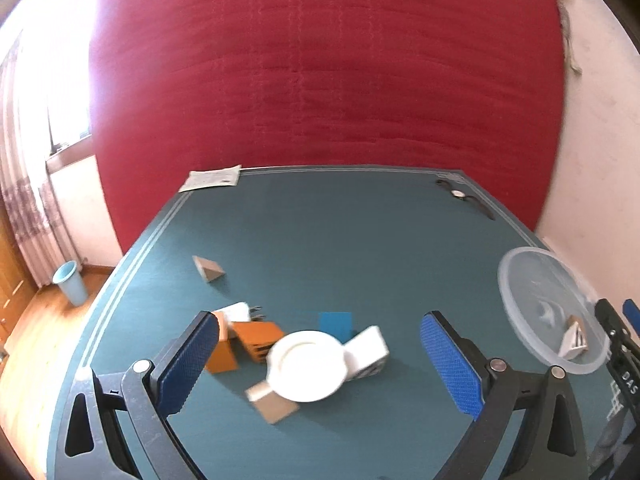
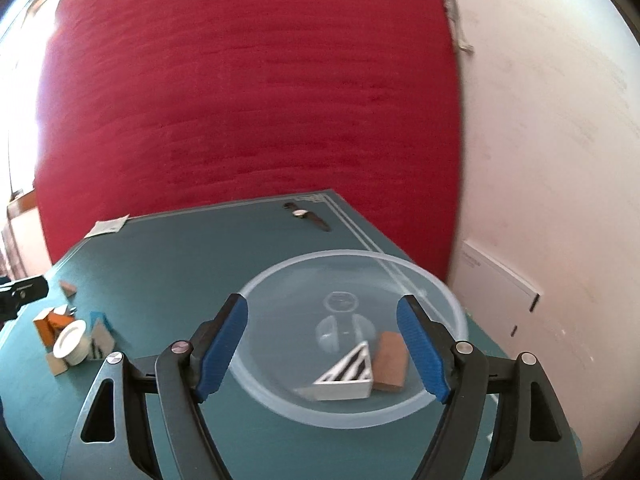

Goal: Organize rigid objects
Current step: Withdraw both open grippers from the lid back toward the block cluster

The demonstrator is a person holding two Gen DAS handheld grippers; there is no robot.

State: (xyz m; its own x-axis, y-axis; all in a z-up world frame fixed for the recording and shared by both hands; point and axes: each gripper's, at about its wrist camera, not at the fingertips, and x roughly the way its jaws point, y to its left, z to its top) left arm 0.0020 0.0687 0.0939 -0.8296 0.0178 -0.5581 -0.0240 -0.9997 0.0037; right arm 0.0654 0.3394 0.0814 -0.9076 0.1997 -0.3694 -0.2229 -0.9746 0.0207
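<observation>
A watch and a paper are seen near the table's far edge. A heap of blocks under a white plate is framed between the left gripper's spread, empty jaws. The right gripper is released; a striped wedge and brown block are seen in the bowl beyond it.

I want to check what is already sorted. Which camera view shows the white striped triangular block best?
The right wrist view: the white striped triangular block lies unobstructed inside the clear plastic bowl, beside a brown wooden block. The left wrist view shows it only small at the frame edge, partly behind the bowl's rim.
</observation>
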